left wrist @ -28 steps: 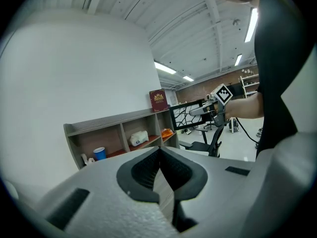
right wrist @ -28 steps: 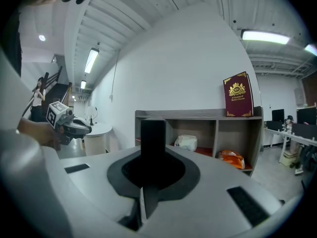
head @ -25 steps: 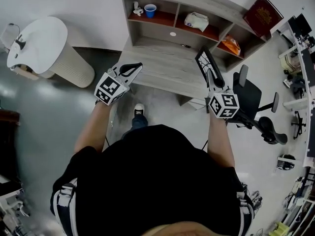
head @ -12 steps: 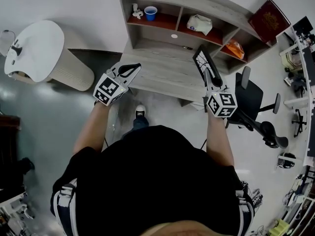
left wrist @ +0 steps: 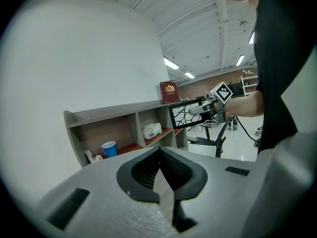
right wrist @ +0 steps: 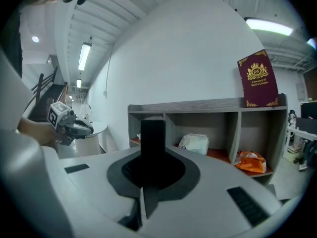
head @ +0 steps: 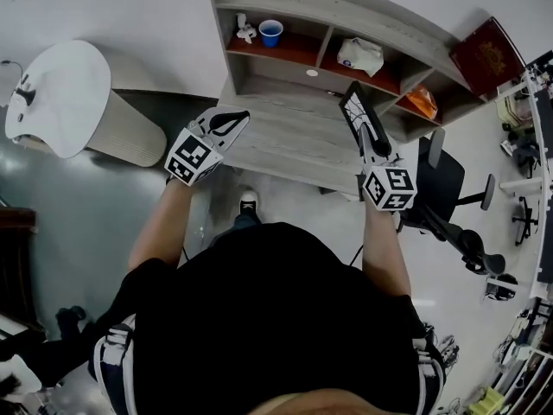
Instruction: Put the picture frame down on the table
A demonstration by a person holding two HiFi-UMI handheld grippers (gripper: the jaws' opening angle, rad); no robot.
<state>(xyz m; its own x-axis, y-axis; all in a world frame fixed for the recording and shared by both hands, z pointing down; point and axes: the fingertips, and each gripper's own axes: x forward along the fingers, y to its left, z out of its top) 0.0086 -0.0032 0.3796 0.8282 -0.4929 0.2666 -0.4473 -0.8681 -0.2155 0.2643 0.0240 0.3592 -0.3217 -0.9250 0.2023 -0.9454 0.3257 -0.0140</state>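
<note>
The picture frame (head: 357, 111) is held on edge above the right part of the table (head: 285, 141), its lower end clenched in the jaws of the right gripper (head: 371, 143). At its 9 o'clock the left gripper (head: 228, 124) hovers over the table's left edge, jaws closed on nothing. The shelf unit (head: 328, 11) stands at the frame's 12 o'clock.

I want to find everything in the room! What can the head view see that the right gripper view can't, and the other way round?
Only the head view: the blue plastic cup, the person's black-and-white shoe and the cracked-line pattern on the black picture frame.
Only the right gripper view: a bright ceiling strip light.
Both: the grey wooden shelf unit, the dark red book, the orange packet, and the frame clamped in the right gripper.
</note>
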